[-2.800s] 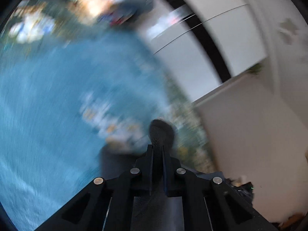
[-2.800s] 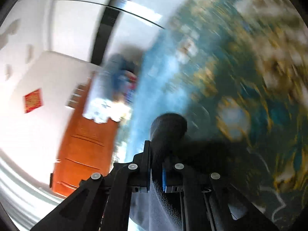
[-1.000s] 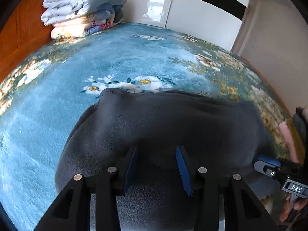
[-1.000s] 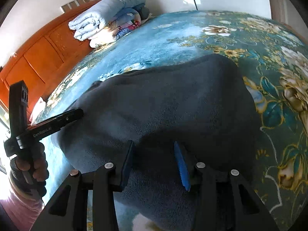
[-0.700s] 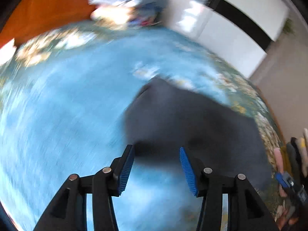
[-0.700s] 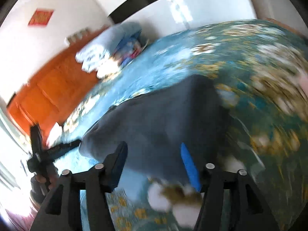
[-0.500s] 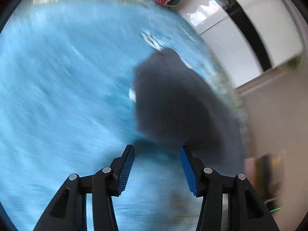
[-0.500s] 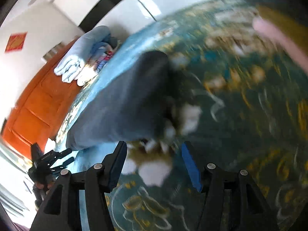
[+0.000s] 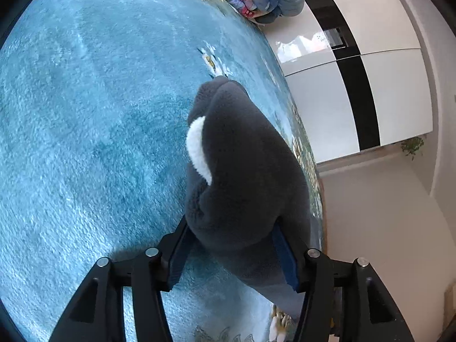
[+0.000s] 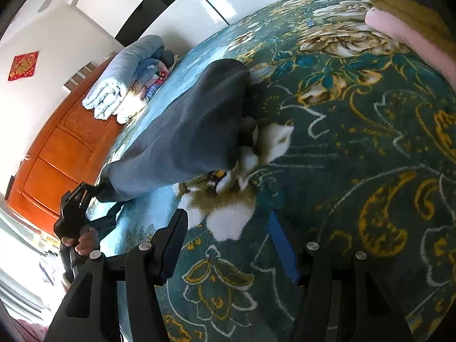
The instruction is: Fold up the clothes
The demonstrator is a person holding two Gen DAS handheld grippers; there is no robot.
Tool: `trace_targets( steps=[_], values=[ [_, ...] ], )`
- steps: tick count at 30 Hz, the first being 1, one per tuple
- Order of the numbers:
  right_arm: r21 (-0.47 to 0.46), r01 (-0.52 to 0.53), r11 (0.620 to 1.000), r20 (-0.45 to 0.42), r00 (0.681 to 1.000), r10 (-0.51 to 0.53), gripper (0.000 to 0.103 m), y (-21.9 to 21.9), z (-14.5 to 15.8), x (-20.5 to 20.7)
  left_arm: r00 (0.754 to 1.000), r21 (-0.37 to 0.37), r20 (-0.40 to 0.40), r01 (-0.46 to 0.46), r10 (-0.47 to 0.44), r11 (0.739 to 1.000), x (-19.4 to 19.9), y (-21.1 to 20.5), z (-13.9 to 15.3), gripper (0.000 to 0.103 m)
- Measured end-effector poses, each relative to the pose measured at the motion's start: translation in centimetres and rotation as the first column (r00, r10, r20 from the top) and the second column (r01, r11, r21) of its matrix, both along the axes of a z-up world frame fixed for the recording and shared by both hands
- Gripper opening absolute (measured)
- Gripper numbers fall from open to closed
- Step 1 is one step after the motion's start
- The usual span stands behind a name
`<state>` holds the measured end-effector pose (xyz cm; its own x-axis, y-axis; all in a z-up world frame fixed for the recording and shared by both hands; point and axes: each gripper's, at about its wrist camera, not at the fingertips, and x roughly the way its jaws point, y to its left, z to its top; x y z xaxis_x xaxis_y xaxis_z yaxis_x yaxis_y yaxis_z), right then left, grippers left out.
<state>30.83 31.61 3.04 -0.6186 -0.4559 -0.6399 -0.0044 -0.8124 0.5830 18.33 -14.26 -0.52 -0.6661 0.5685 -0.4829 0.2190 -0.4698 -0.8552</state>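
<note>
A dark grey fleece garment (image 9: 245, 165) lies folded in a long bundle on the blue floral blanket (image 9: 85, 114), with a bit of white lining (image 9: 196, 148) showing at its edge. My left gripper (image 9: 232, 245) is low at one end of it. Its jaws are opening, and the bundle's end lies between the blue pads (image 9: 285, 259). In the right wrist view the garment (image 10: 182, 131) stretches away to the left. My right gripper (image 10: 228, 228) stands open just short of its other end, with only blanket (image 10: 356, 171) between the fingers. The left gripper (image 10: 71, 213) shows there in a hand.
Folded quilts (image 10: 128, 85) are stacked at the bed's head against an orange wooden headboard (image 10: 57, 148). A pile of folded pink and yellow clothes (image 10: 399, 22) sits at the top right. White wardrobe doors (image 9: 356, 85) stand past the bed's far edge.
Both grippers let go of the grey fabric, then swung apart from its near edge to opposite ends of the bundle. Both stand wider than a second ago.
</note>
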Motion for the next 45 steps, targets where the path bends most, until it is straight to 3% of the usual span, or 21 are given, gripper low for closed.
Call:
trace_targets(
  steps=[3, 5, 8, 10, 15, 20, 23, 29, 33, 35, 38, 41, 43, 45],
  values=[
    [0.012, -0.011, 1.000, 0.002, 1.000, 0.011, 0.061, -0.3, -0.1, 0.5, 1.000, 0.065, -0.021, -0.003, 0.004, 0.998, 0.6, -0.3, -0.1, 0.065],
    [0.012, -0.009, 1.000, -0.001, 1.000, 0.009, 0.061, -0.4, -0.2, 0.6, 0.999, 0.109, -0.051, 0.006, 0.000, 0.994, 1.0, -0.4, -0.1, 0.082],
    [0.013, -0.004, 1.000, 0.001, 1.000, 0.004, 0.061, -0.4, -0.1, 0.6, 0.998, 0.134, -0.058, -0.005, 0.013, 0.991, 0.8, -0.4, -0.2, 0.086],
    [0.021, -0.005, 1.000, 0.002, 1.000, 0.005, 0.061, -0.5, -0.1, 0.5, 0.999, 0.103, -0.048, -0.020, 0.025, 0.994, 0.3, -0.1, 0.0, 0.086],
    [0.028, -0.014, 1.000, 0.000, 1.000, 0.014, 0.061, -0.6, 0.0, 0.6, 0.998, -0.032, 0.011, -0.056, 0.056, 0.998, -0.7, 1.1, 1.1, 0.079],
    [0.026, -0.005, 1.000, 0.003, 1.000, 0.005, 0.061, -0.4, -0.1, 0.8, 0.997, -0.139, 0.012, -0.071, 0.073, 0.988, -0.9, 1.8, 2.3, 0.051],
    [0.036, -0.006, 0.999, 0.005, 1.000, 0.006, 0.061, -0.5, -0.1, 0.8, 0.998, -0.178, -0.009, -0.056, 0.056, 0.982, 0.3, 0.4, 3.1, 0.041],
    [0.038, -0.010, 0.999, -0.002, 1.000, 0.010, 0.061, -0.4, -0.2, 1.1, 0.995, -0.288, -0.080, -0.076, 0.055, 0.955, -1.3, -0.7, 6.6, 0.039],
    [0.027, -0.003, 1.000, -0.008, 1.000, 0.004, 0.061, -0.2, -0.4, 1.1, 0.998, -0.264, 0.007, -0.056, 0.060, 0.963, -1.7, -1.2, 2.6, 0.043],
    [0.036, -0.008, 0.999, -0.010, 1.000, 0.008, 0.061, -0.3, -0.4, 1.0, 0.998, -0.253, 0.002, -0.066, 0.069, 0.965, -0.5, -1.7, 2.0, 0.051],
    [0.069, -0.019, 0.997, -0.014, 1.000, 0.020, 0.061, -0.7, 0.0, 0.8, 0.997, -0.262, -0.008, -0.079, 0.080, 0.962, 1.2, -2.0, 2.0, 0.052],
    [0.111, -0.028, 0.993, -0.024, 0.999, 0.031, 0.061, -1.1, 0.5, 0.4, 0.998, -0.412, -0.042, -0.065, 0.052, 0.909, 3.4, -0.1, 4.6, 0.050],
    [0.144, -0.028, 0.989, -0.043, 0.998, 0.035, 0.061, -1.4, 0.9, 0.3, 0.997, -0.530, -0.076, -0.041, 0.001, 0.847, 4.9, 2.3, 6.5, 0.051],
    [0.177, -0.035, 0.984, -0.053, 0.998, 0.045, 0.061, -2.0, 1.0, 0.2, 0.991, -0.635, -0.067, 0.044, -0.111, 0.772, 6.1, 6.3, 7.2, 0.055]
  ],
)
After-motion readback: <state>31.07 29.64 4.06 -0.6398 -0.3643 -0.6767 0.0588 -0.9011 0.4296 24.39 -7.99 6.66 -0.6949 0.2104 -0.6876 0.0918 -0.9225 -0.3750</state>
